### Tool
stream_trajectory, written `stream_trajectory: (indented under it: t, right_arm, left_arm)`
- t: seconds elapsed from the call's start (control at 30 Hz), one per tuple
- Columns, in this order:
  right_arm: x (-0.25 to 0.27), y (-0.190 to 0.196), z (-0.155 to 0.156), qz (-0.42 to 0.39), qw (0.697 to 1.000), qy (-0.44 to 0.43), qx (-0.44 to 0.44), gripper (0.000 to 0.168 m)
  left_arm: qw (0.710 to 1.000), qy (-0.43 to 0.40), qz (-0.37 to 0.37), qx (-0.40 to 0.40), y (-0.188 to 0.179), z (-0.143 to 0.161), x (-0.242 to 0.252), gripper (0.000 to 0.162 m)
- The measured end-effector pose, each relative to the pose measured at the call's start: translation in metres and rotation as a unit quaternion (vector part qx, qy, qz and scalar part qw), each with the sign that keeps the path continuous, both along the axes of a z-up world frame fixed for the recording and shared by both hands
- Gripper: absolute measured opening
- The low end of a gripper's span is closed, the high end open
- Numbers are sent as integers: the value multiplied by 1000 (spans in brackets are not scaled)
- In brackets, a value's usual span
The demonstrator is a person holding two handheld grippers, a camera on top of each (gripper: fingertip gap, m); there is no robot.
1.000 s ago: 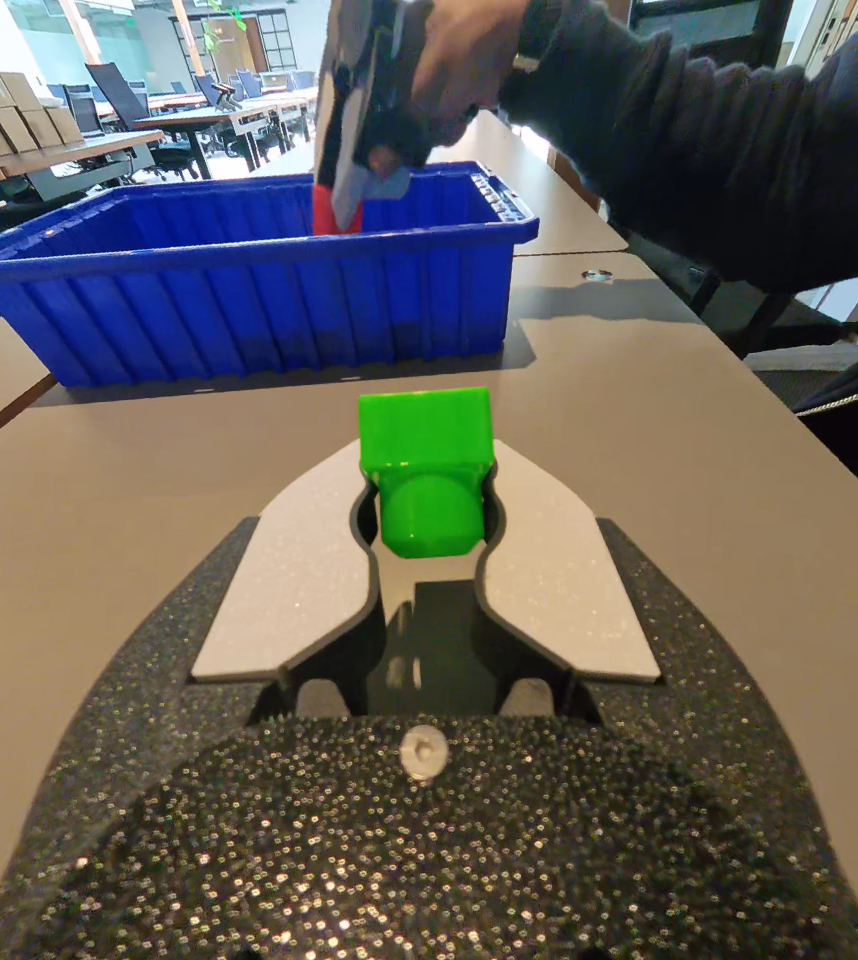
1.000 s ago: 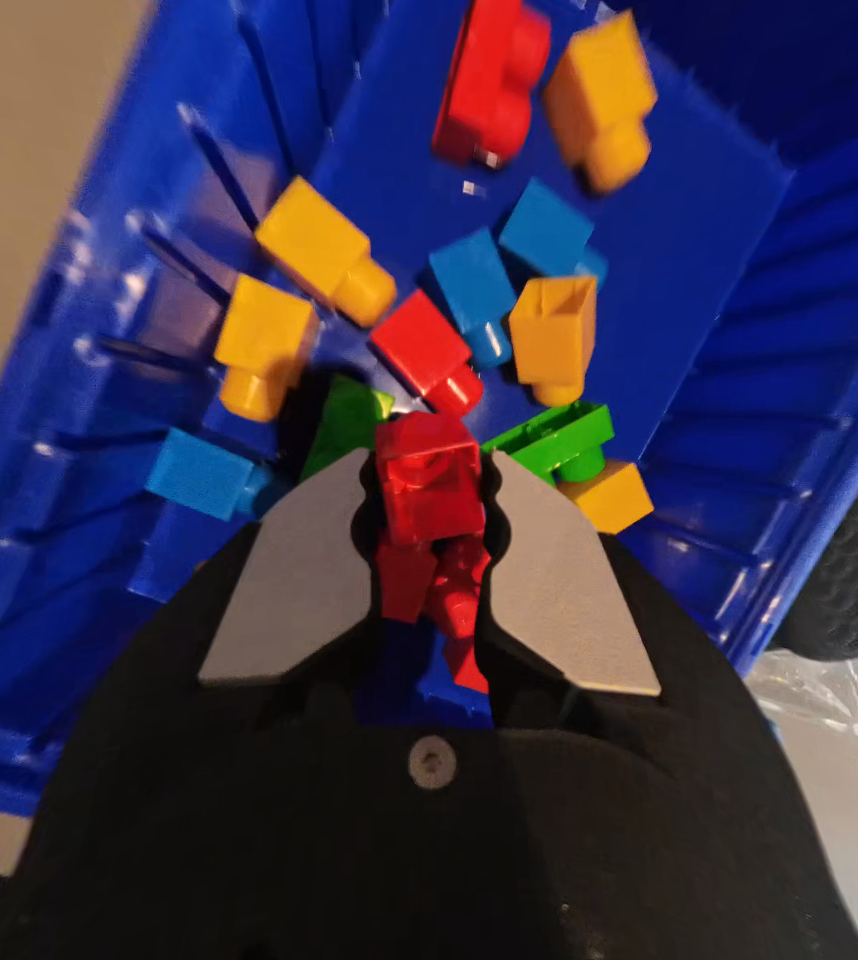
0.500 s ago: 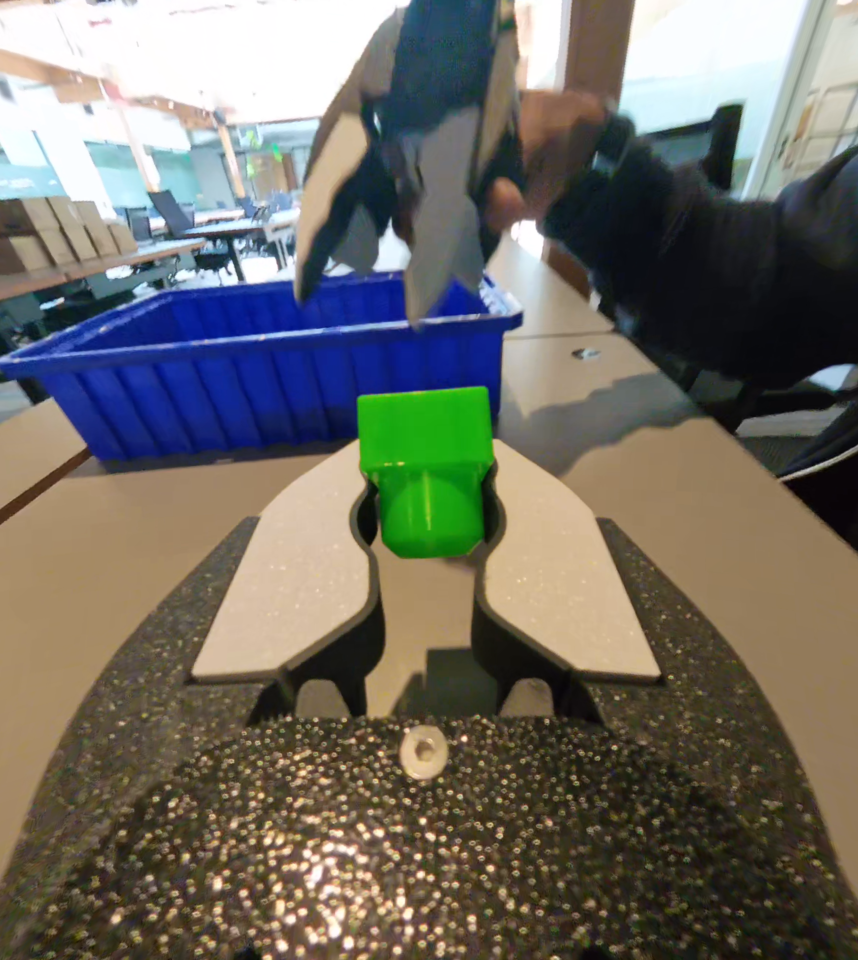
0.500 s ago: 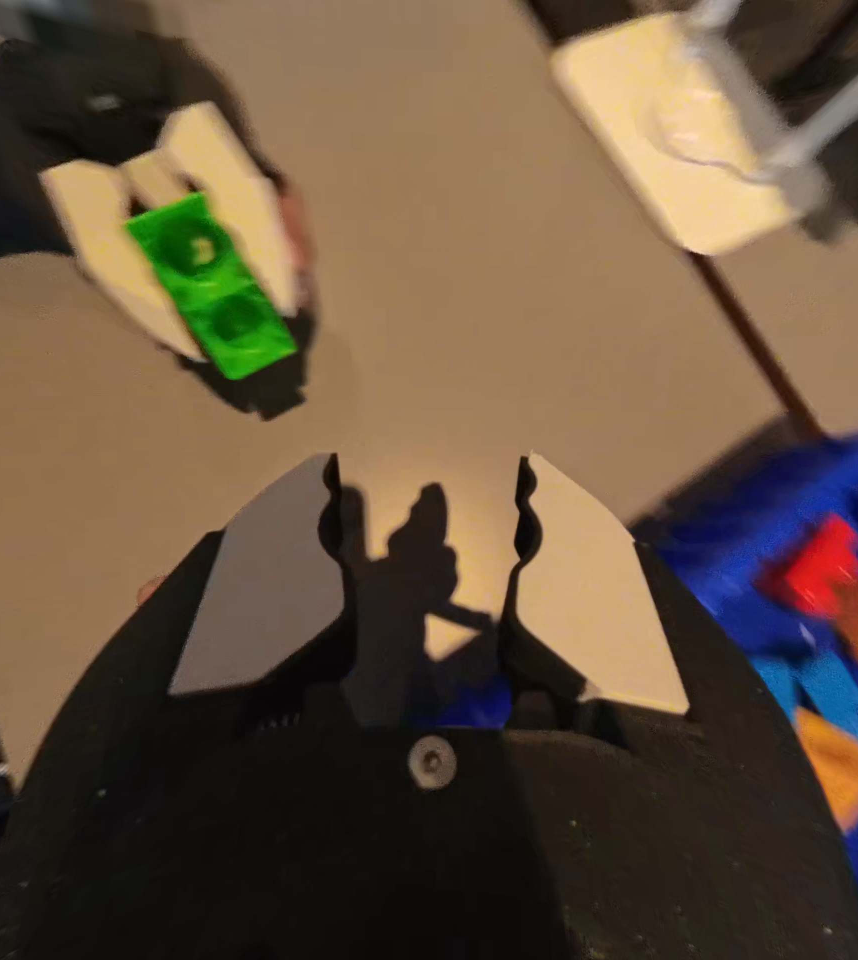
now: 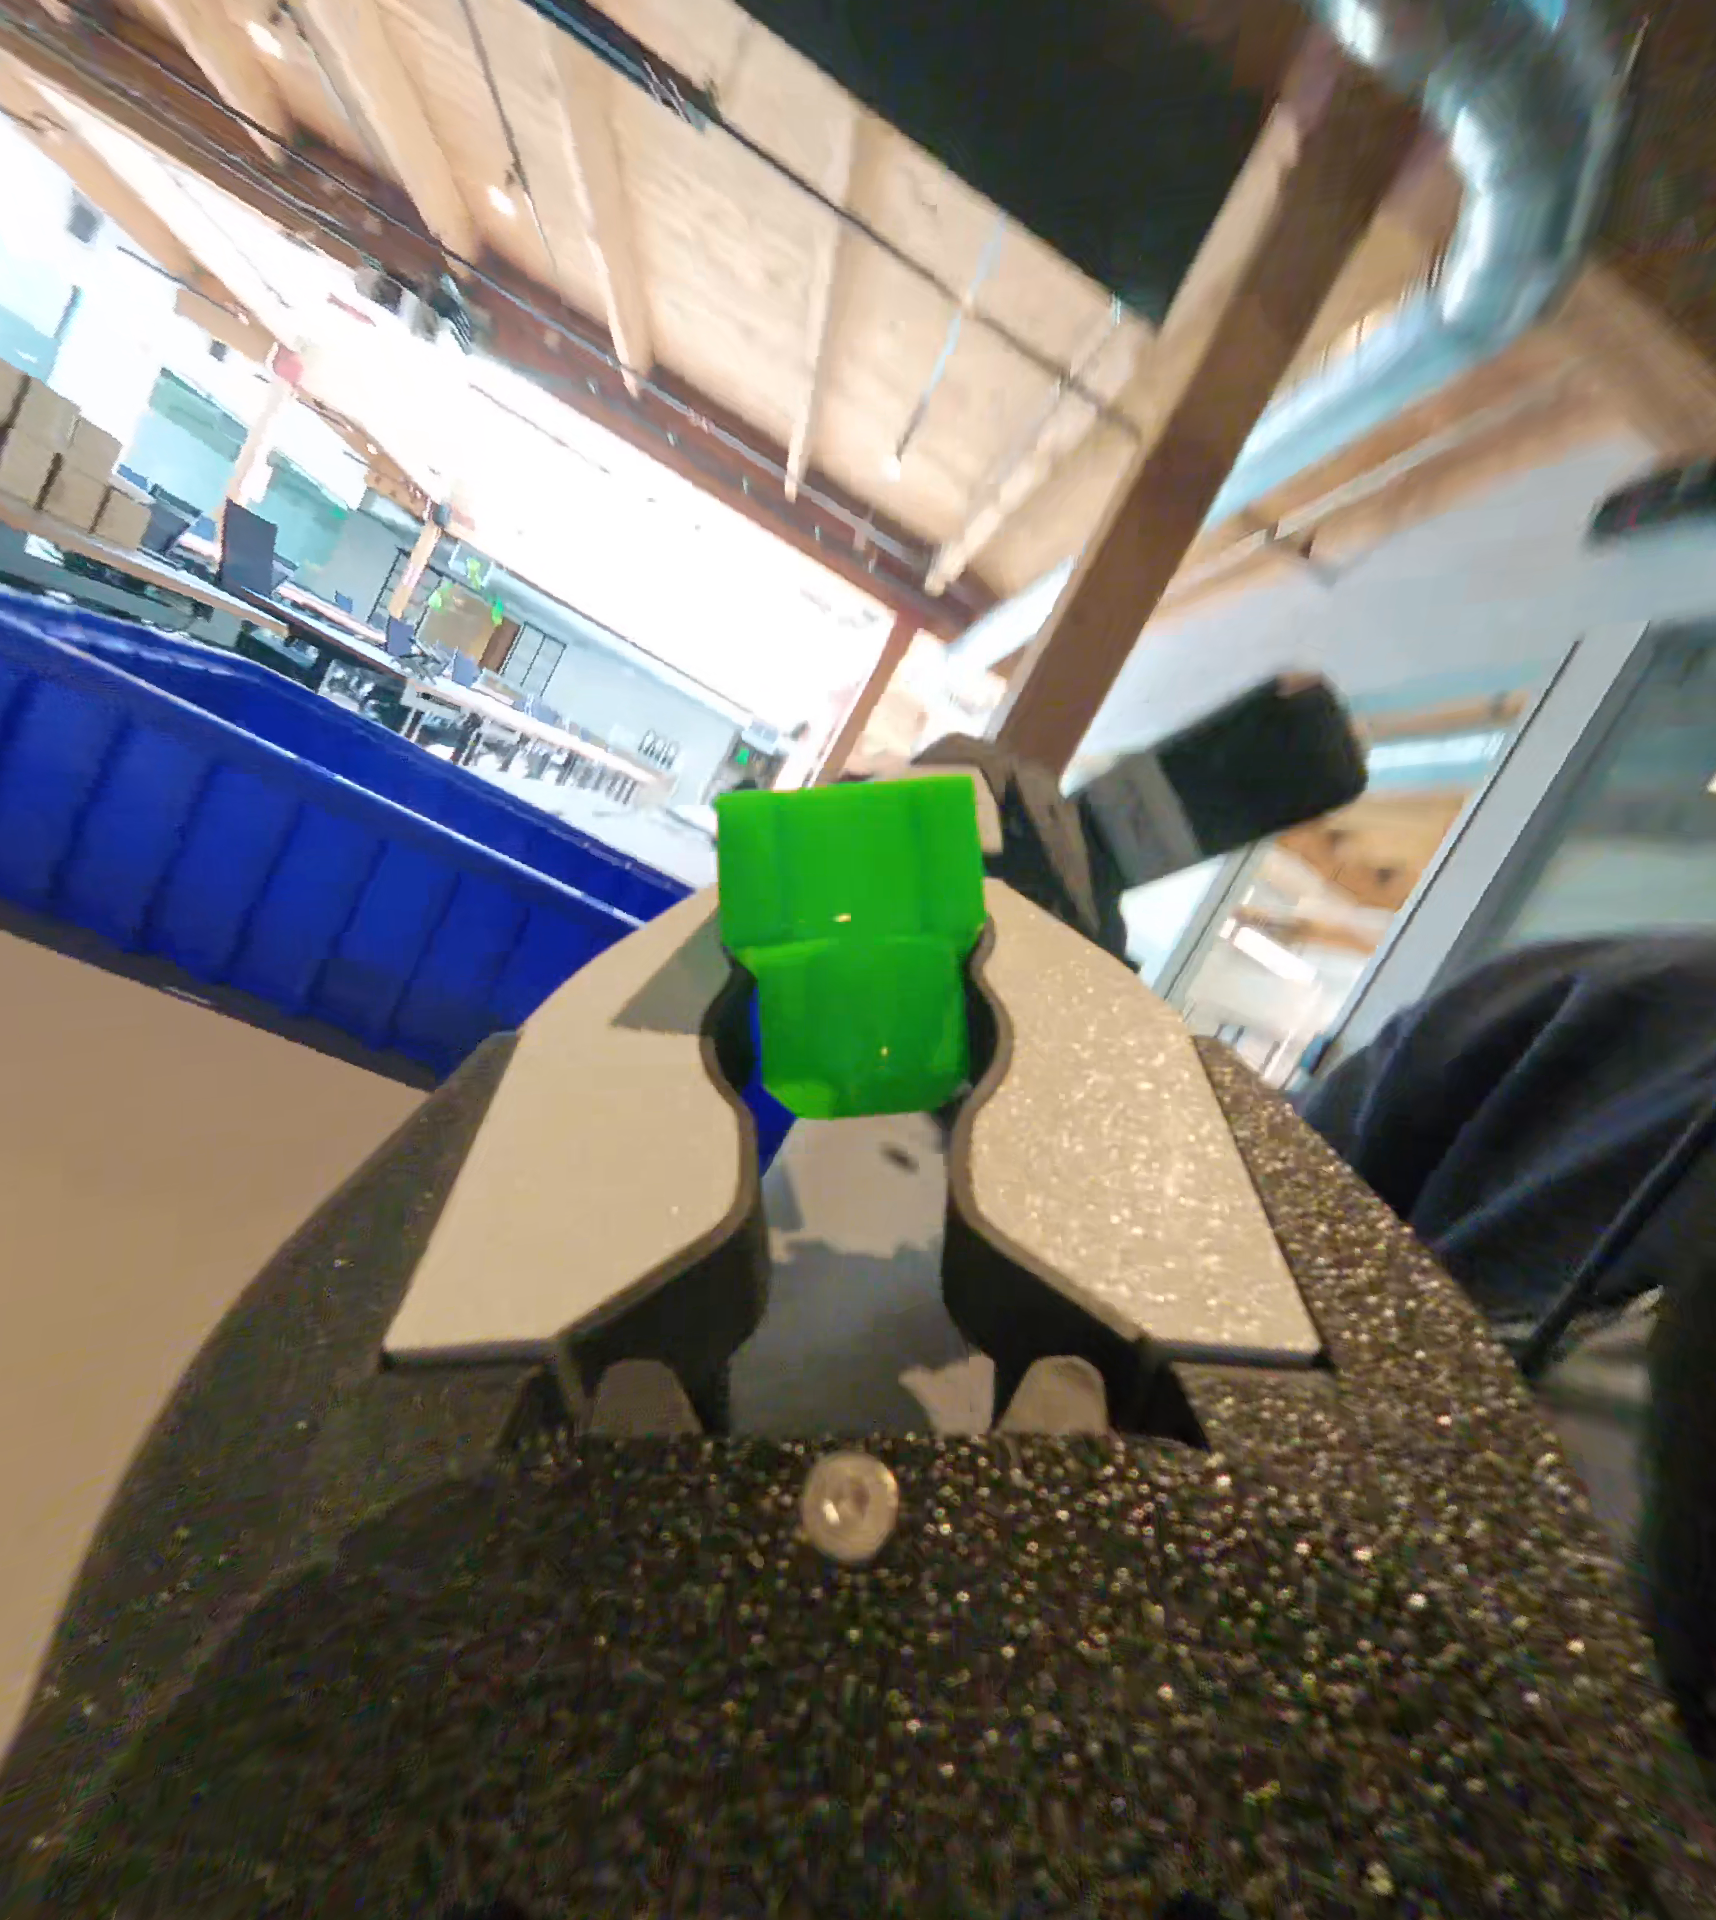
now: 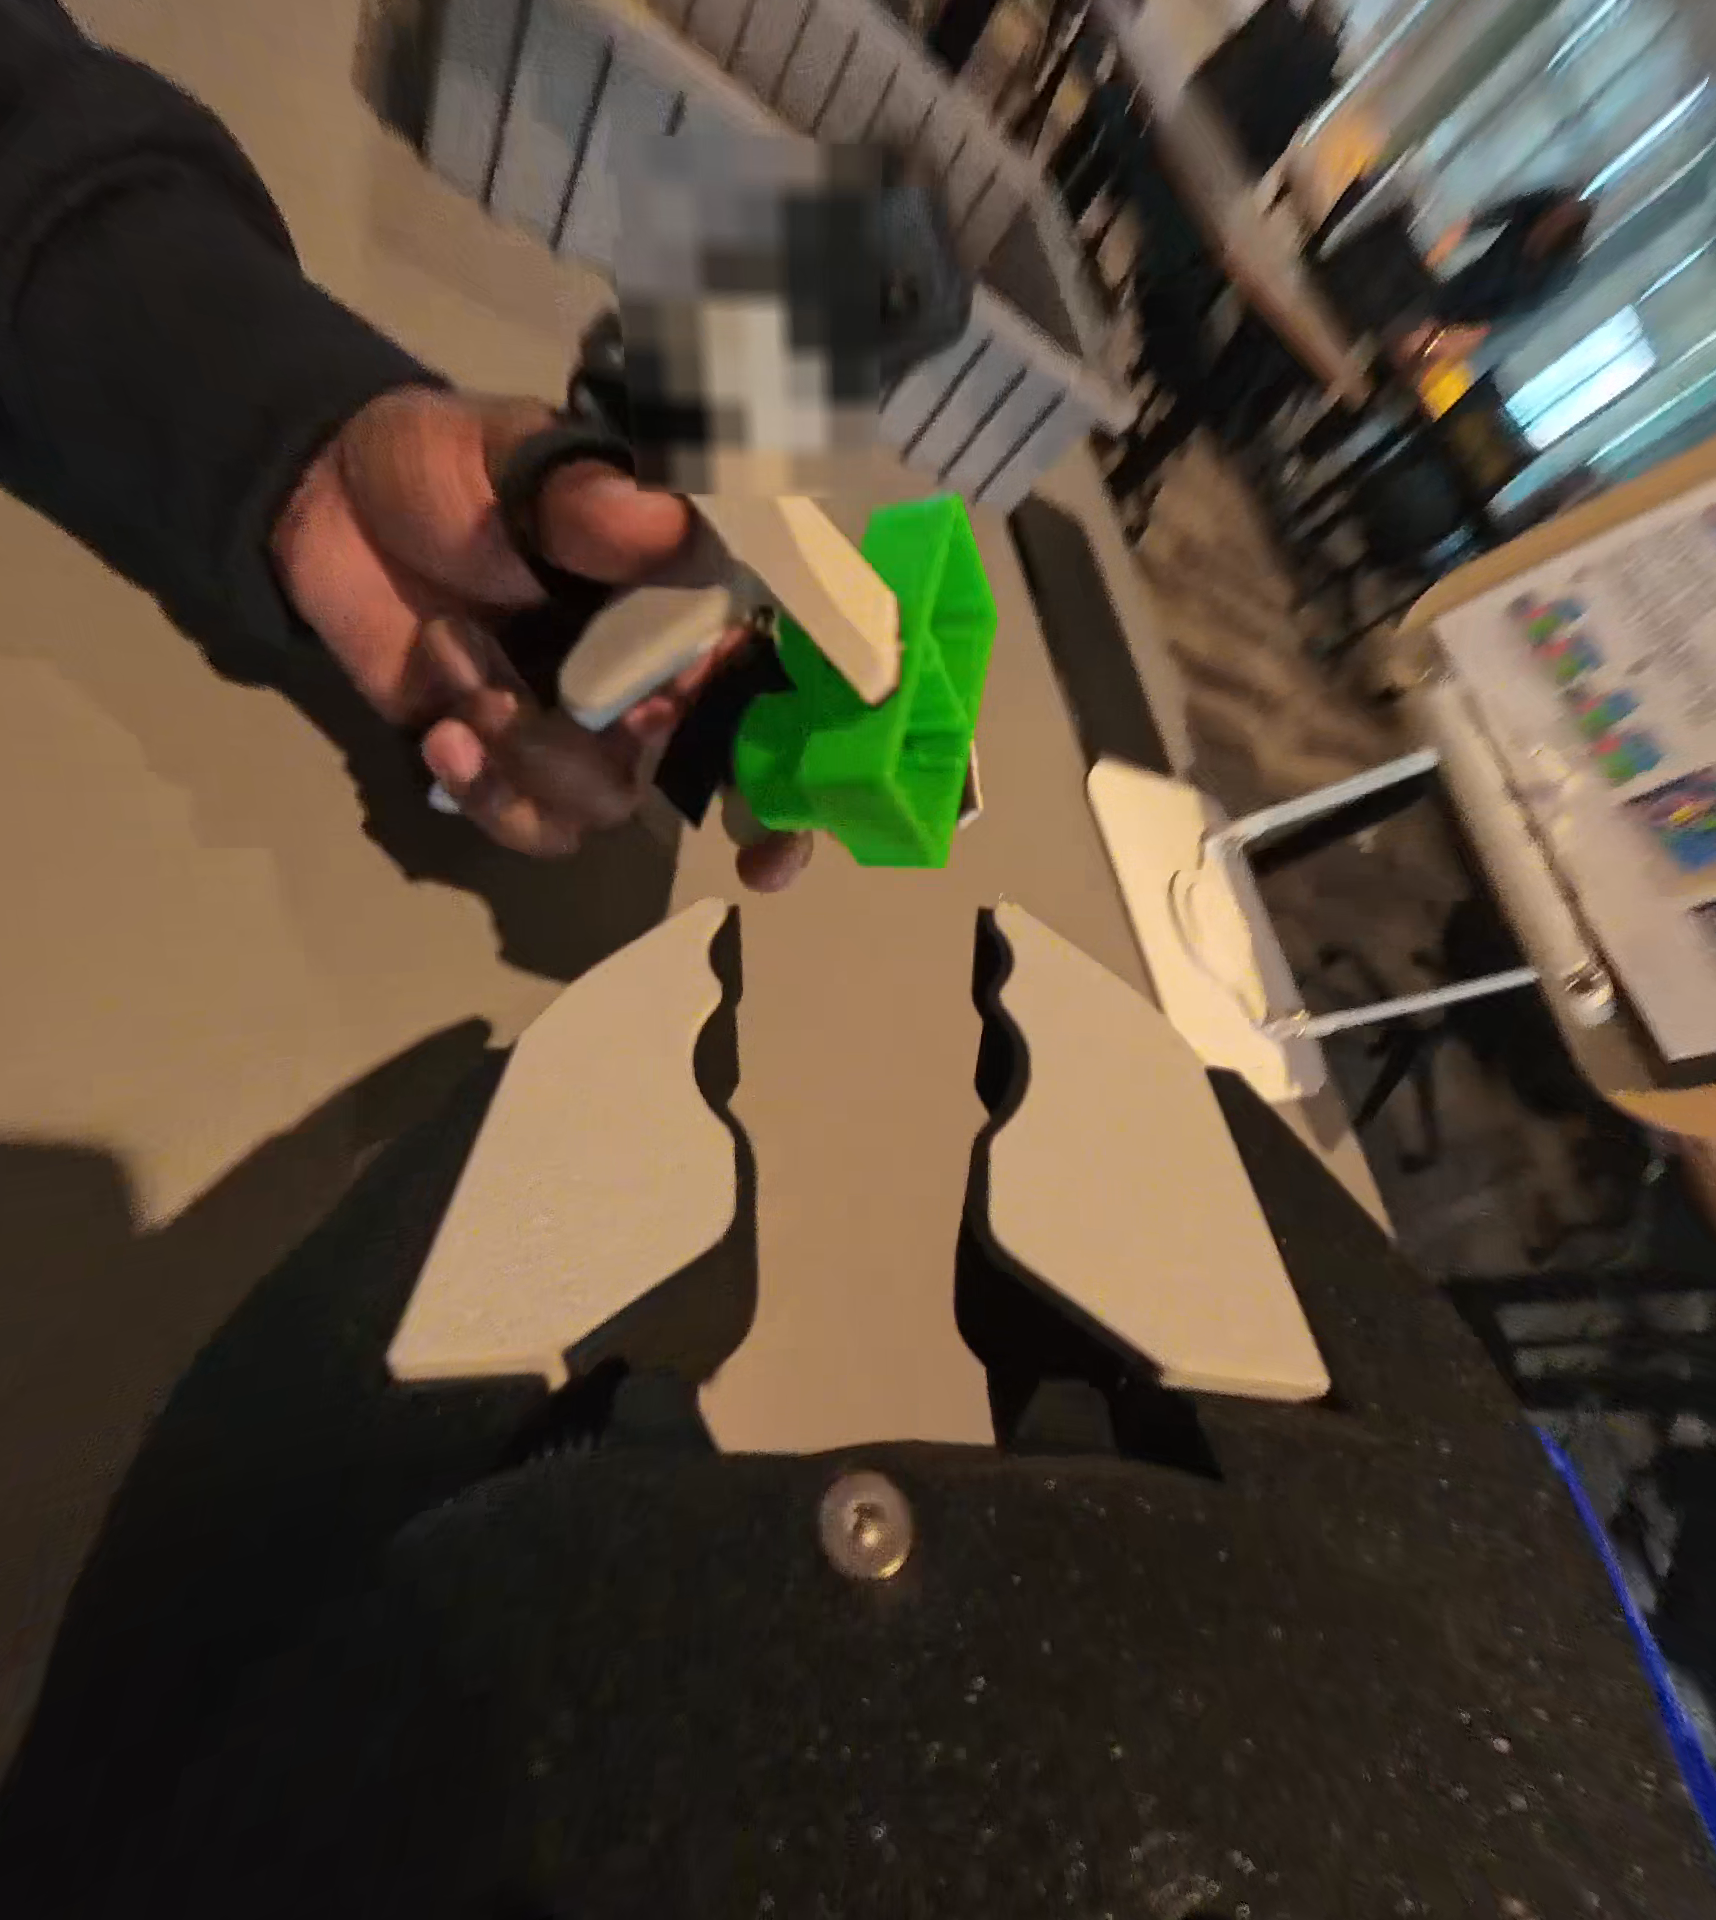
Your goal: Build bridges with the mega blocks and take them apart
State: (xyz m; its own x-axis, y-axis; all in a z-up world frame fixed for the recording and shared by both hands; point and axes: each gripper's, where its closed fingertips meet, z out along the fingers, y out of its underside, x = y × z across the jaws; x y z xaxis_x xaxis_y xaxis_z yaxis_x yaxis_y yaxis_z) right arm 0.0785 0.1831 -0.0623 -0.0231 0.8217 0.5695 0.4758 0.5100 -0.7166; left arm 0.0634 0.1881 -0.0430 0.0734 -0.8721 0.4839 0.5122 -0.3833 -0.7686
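My left gripper (image 5: 849,935) is shut on a green mega block (image 5: 849,940) and holds it in the air, tilted upward toward the ceiling. In the right wrist view the same green block (image 6: 885,717) shows its hollow underside, clamped between the left gripper's pale fingers (image 6: 838,608), with a person's hand (image 6: 459,623) behind them. My right gripper (image 6: 854,920) is open and empty, just below and in front of that block, above the tan table (image 6: 158,883). The right gripper's dark body (image 5: 1238,774) shows behind the block in the left wrist view.
A blue bin (image 5: 210,842) stands on the table (image 5: 85,1143) at the left of the left wrist view. A white stand with metal rods (image 6: 1218,935) and a printed sheet (image 6: 1664,790) lie at the right. A dark sleeve (image 6: 85,332) crosses the upper left.
My right gripper let go of the red block in the bin, left the bin and swung over to face the green block. My left gripper lifted and tilted upward with the green block.
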Motion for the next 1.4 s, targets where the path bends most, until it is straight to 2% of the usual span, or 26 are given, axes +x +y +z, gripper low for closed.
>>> stream_trajectory:
  t: [0.1,0.3,0.4,0.53,0.67,0.73,0.83,0.9,0.97,1.07,1.2,1.27,1.33,1.4]
  right_arm:
    - [-7,-3,3,0,998,49,26,42]
    - [-25,-4,-10,-14,995,39,89,52]
    - [-27,-1,-11,-33,992,39,116,44]
    - [-22,0,-10,-43,994,43,94,43]
    - [7,15,13,-85,992,69,58,43]
    - [39,39,32,-137,986,66,68,43]
    - [112,108,49,-263,963,15,59,43]
    - [172,167,37,-354,934,-51,20,43]
    - [227,220,11,-423,899,-97,-57,44]
    - [272,277,-26,-471,863,-88,-159,43]
    - [294,309,-62,-508,827,-90,-224,44]
    - [299,313,-73,-526,810,-96,-240,54]
    - [300,311,-71,-530,809,-91,-238,59]
    - [300,304,-59,-536,809,-86,-225,73]
  left_arm:
    - [997,-55,-17,-53,5,0,-3,36]
    - [994,-68,-42,-73,-2,-3,11,36]
    - [993,-75,-44,-83,-3,-5,14,36]
    - [995,-53,-39,-73,-3,-7,16,37]
    - [998,-22,-21,-57,4,-14,8,44]
    - [998,-4,-6,-57,11,-20,2,43]
    - [998,-4,2,-70,19,-25,-5,39]
    - [997,-8,2,-73,20,-25,-6,35]
    - [998,1,0,-67,18,-26,-3,33]
    - [998,19,-3,-56,14,-27,2,33]
    - [998,24,-2,-50,12,-28,4,32]
    - [998,18,-1,-52,13,-27,2,31]
    - [998,14,-2,-55,13,-27,1,30]
    - [998,12,-5,-55,13,-26,1,30]
